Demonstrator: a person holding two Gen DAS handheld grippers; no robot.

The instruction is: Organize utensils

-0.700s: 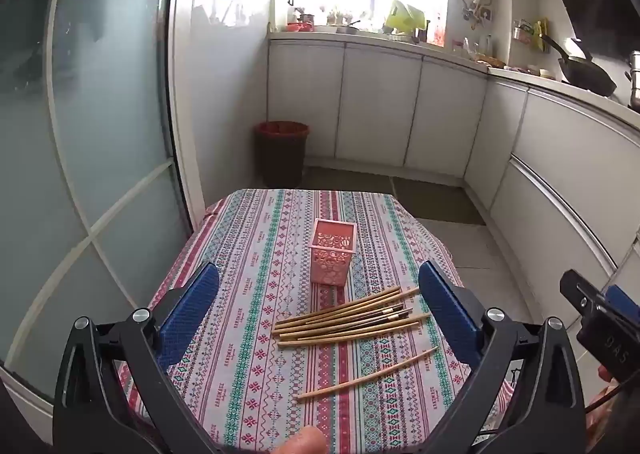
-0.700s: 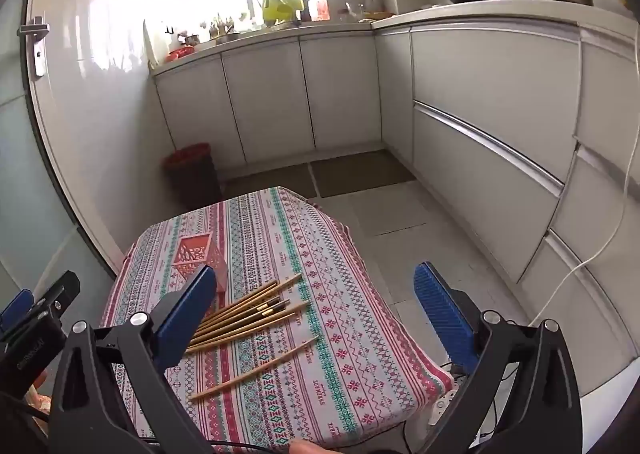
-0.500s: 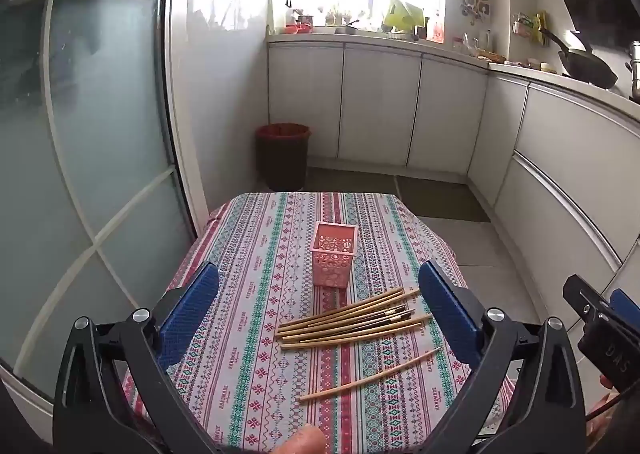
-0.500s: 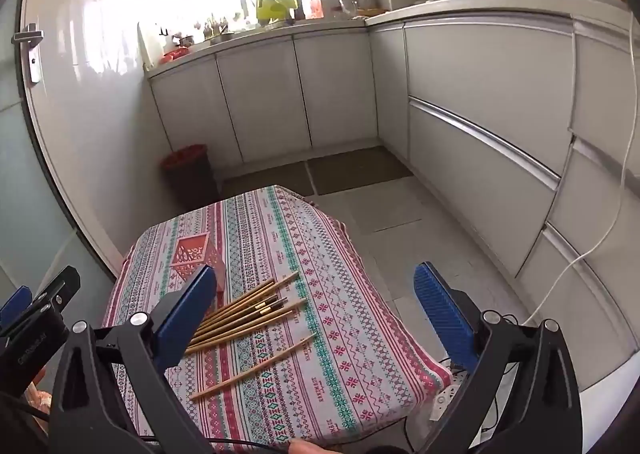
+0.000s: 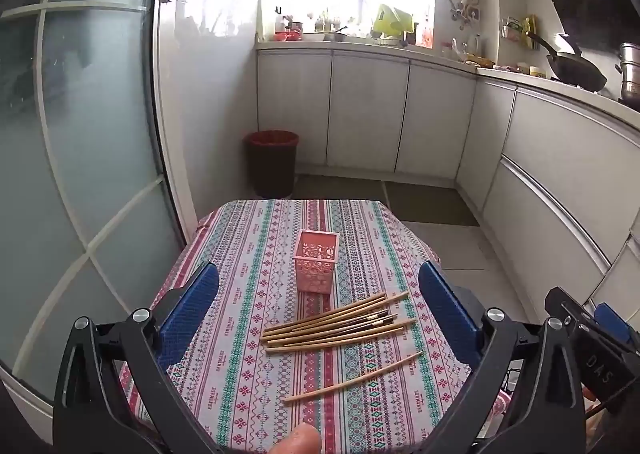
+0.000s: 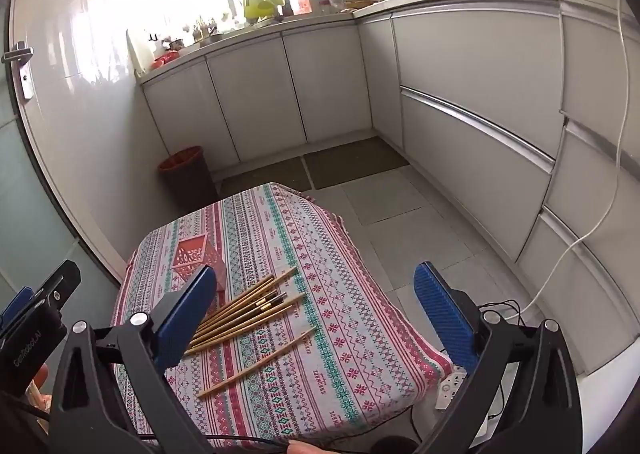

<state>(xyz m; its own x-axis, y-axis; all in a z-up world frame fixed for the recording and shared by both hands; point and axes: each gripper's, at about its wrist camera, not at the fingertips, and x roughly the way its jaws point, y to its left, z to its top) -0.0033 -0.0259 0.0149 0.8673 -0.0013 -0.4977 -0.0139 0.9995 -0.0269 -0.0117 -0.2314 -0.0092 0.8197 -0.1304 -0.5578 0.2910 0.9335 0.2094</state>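
Hovering above the near edge of the table (image 5: 240, 254), the left hand-held gripper (image 5: 320, 318) and right hand-held gripper (image 6: 316, 318) both have their jaws spread wide with nothing between them. A bundle of chopsticks (image 5: 336, 324) lies on the patterned cloth just before a pink holder (image 5: 316, 268); one chopstick (image 5: 352, 378) lies apart, nearer.

One pink holder (image 5: 316, 266) on the table (image 5: 240, 374), plus one loose chopstick (image 5: 352, 377) lying by itself. The bunch of chopsticks (image 5: 336, 324) looks like around eight, but they overlap so I can't count exactly. One bin (image 5: 272, 161) on the floor.
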